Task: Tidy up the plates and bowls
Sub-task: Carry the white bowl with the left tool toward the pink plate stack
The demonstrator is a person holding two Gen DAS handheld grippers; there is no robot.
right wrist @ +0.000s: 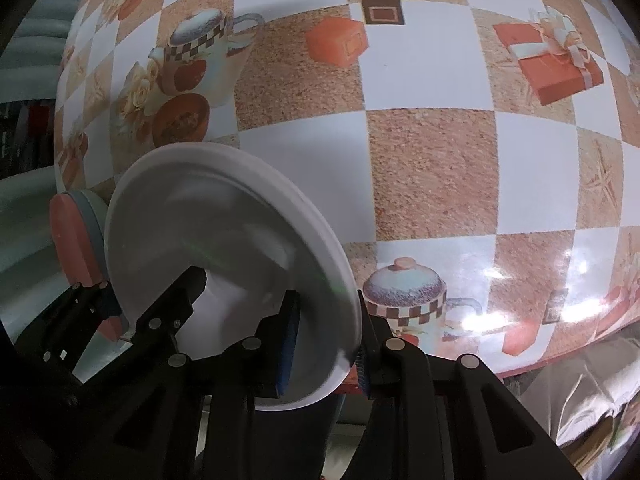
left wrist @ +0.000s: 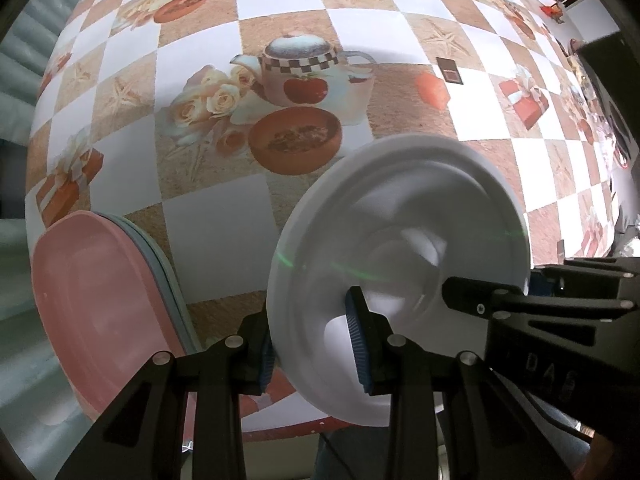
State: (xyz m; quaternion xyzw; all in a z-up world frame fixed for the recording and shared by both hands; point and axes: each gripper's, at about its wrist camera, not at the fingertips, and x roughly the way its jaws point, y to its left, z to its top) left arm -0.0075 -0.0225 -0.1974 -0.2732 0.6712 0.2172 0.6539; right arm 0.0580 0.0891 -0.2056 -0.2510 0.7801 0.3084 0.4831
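Left wrist view: both grippers — left gripper (left wrist: 316, 346), right gripper (right wrist: 326, 344) — clamp opposite rims of a white plate (left wrist: 400, 236) above the checkered tablecloth (left wrist: 280, 4), beside stacked pink plates (left wrist: 100, 300).

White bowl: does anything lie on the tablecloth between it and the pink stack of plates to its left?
Nothing visible does. The white bowl is gripped on opposite rims by the left gripper and right gripper. Only bare printed tablecloth shows between it and the pink stack.

The plate (left wrist: 396, 240) sits right of the stacked plates (left wrist: 104, 304) on the table (left wrist: 224, 232).
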